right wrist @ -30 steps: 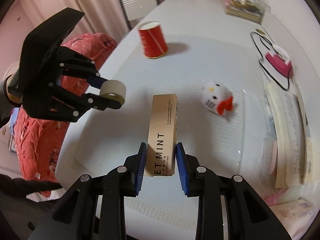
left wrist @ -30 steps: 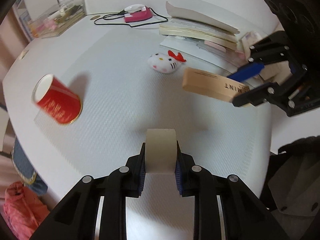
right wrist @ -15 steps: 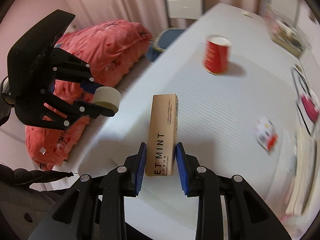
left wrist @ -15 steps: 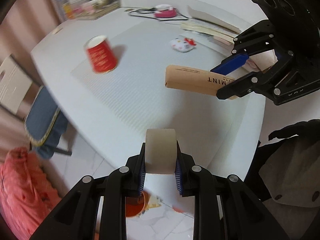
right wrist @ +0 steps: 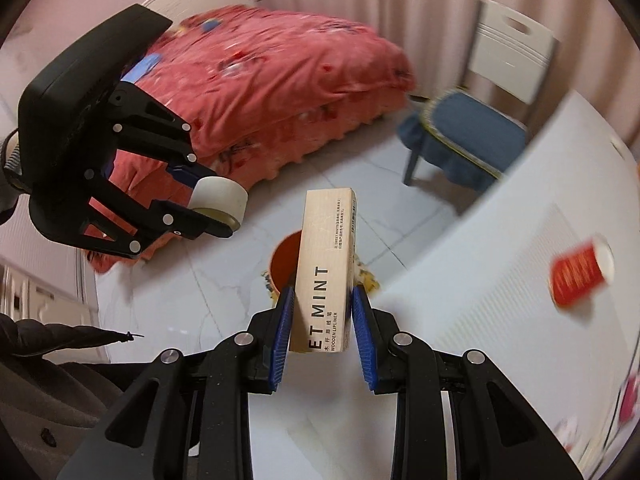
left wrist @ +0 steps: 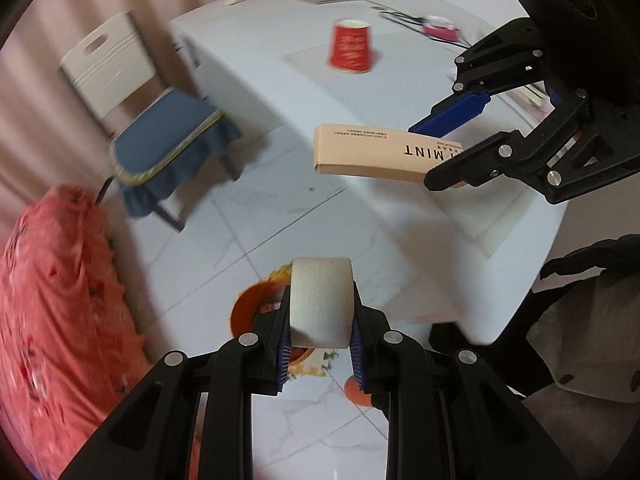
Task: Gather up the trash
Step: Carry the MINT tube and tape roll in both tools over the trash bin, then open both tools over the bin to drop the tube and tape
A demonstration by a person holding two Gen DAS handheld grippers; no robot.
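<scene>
White marble-look floor tiles fill the space under both of your grippers; a round orange bin with scraps around it stands on that floor, almost straight below you. Your left gripper has its jaws clenched on a pale beige roll of tape, which hangs just over the bin's rim; your right gripper has its jaws grasping a tan cardboard box printed "MINT" by its near end, the far end reaching out over the bin. From the left wrist view the box sits at two o'clock of the tape, well apart from it; the white surface runs behind, with a red paper cup standing upside down at its far part, at twelve o'clock. A white chair with a blue cushion stands at ten o'clock; a bed with a red quilt lies beyond the bin.
</scene>
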